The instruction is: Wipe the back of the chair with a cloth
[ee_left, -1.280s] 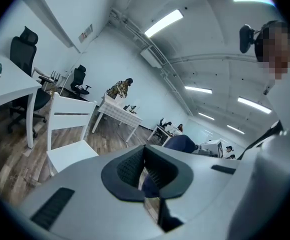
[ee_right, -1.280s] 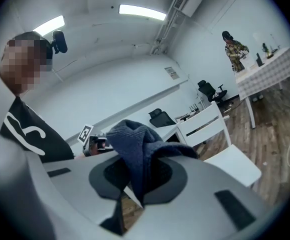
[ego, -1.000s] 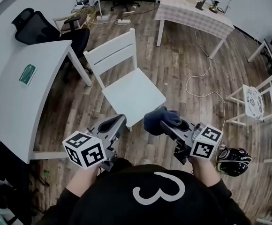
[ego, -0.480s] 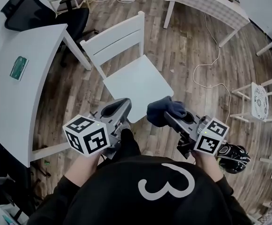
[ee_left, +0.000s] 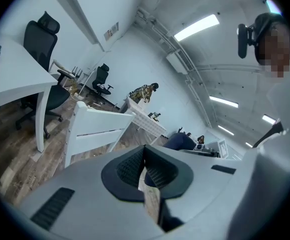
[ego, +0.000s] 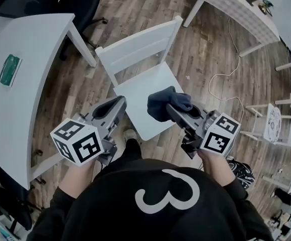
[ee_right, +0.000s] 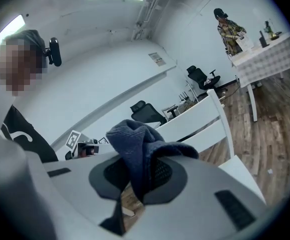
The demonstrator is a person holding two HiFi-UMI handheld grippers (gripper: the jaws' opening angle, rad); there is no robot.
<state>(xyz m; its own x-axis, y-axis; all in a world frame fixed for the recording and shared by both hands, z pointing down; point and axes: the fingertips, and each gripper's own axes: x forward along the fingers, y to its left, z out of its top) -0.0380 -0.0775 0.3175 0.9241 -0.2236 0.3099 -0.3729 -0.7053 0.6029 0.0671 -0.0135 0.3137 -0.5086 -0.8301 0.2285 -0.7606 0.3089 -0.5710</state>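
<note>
The white wooden slat-backed chair (ego: 145,92) stands mid-floor, its back on the far side and its seat toward the person. To its left is the white rectangular table (ego: 25,99), with a small green card (ego: 9,69) lying on it and a black office chair (ego: 78,6) behind it. Beyond the chair to the right stands a table under a checked cover (ego: 236,6). A white cable (ego: 209,84) trails over the plank floor (ego: 195,59) right of the chair. The left gripper (ego: 114,106) hangs at the seat's near left edge. The right gripper (ego: 171,110) is over the seat's near right, with the dark blue cloth (ego: 163,100) between its jaws.

Bright, even light is cast by long white ceiling strip lights (ee_left: 197,27); shadows are soft. Fisheye bending and dark corners are seen in both gripper views.
</note>
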